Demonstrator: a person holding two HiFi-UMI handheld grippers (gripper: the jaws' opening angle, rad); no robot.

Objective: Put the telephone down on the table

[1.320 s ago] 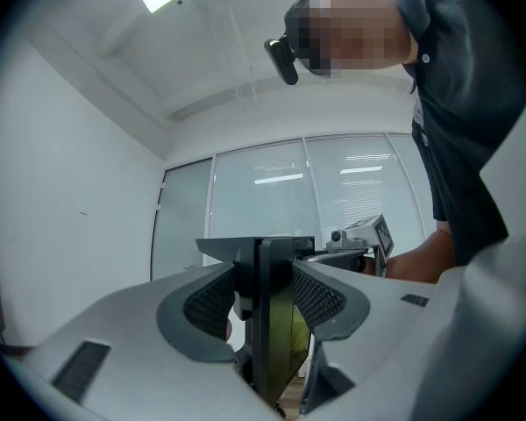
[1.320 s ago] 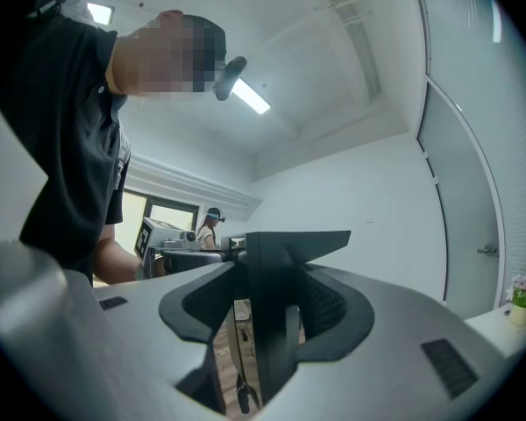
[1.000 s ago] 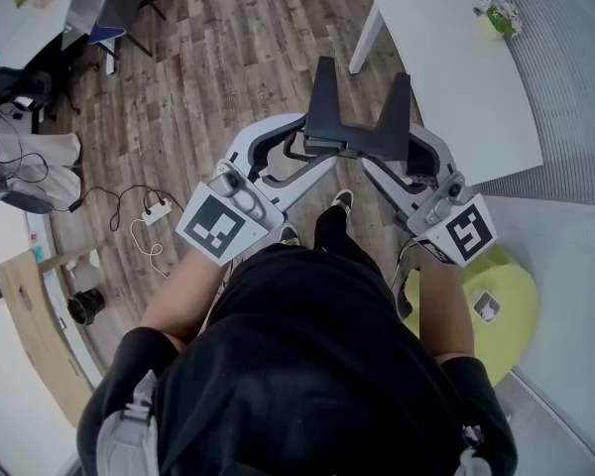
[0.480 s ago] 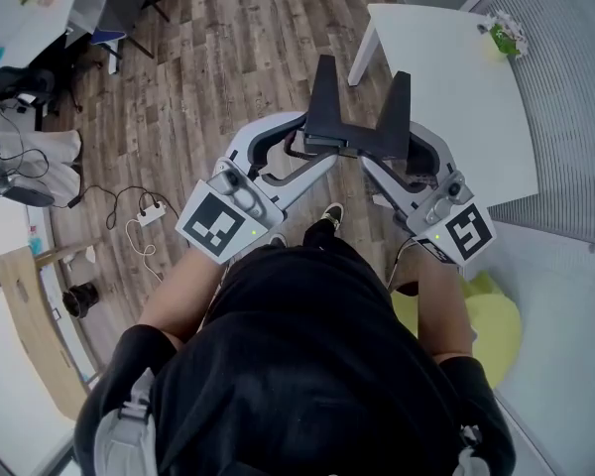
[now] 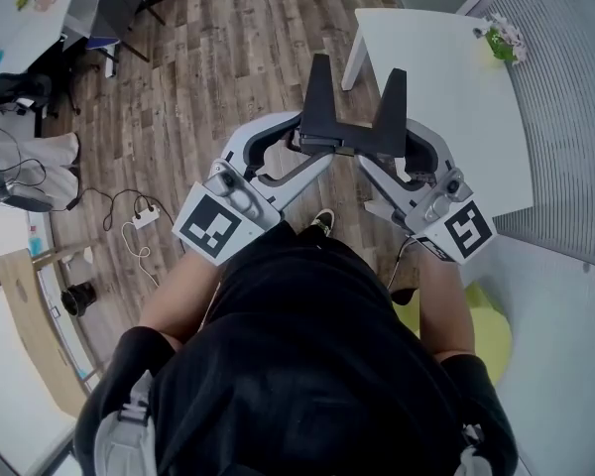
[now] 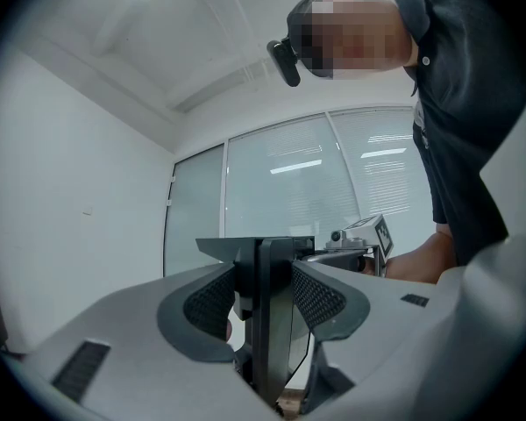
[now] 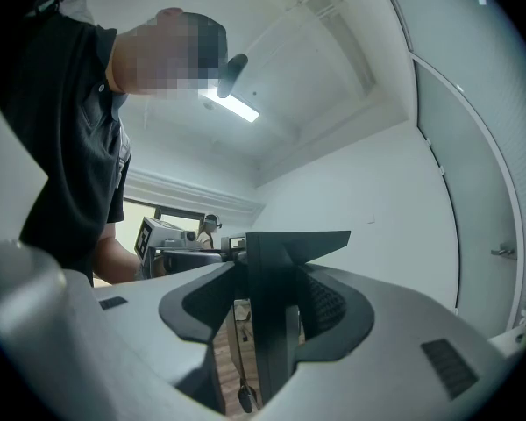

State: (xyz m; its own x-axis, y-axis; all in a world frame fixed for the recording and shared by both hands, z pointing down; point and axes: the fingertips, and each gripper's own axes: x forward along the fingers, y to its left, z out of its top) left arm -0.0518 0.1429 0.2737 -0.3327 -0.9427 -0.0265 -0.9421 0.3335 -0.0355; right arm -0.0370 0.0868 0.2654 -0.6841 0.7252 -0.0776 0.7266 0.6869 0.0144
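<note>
Two grippers are held side by side, just short of the white table (image 5: 446,87): the left gripper (image 5: 317,92) and the right gripper (image 5: 392,102). Their black tips are raised and their bodies are brought together beneath them. In each gripper's own view the jaws are seen pressed together, with nothing held between them. The telephone is shown by no view, so its place cannot be told.

Only in the head view are the table and the wooden floor (image 5: 228,58) beside it seen. One small green plant (image 5: 503,40) is set on the table's far corner. One power strip (image 5: 144,216) is laid on the floor well apart from the table, and one yellow-green seat (image 5: 488,330) is placed near the table's near edge. Only in the gripper views are the ceiling (image 6: 202,33) and a glass wall (image 6: 280,200) shown. One marker cube (image 5: 213,228) is carried by each gripper, two in all.
</note>
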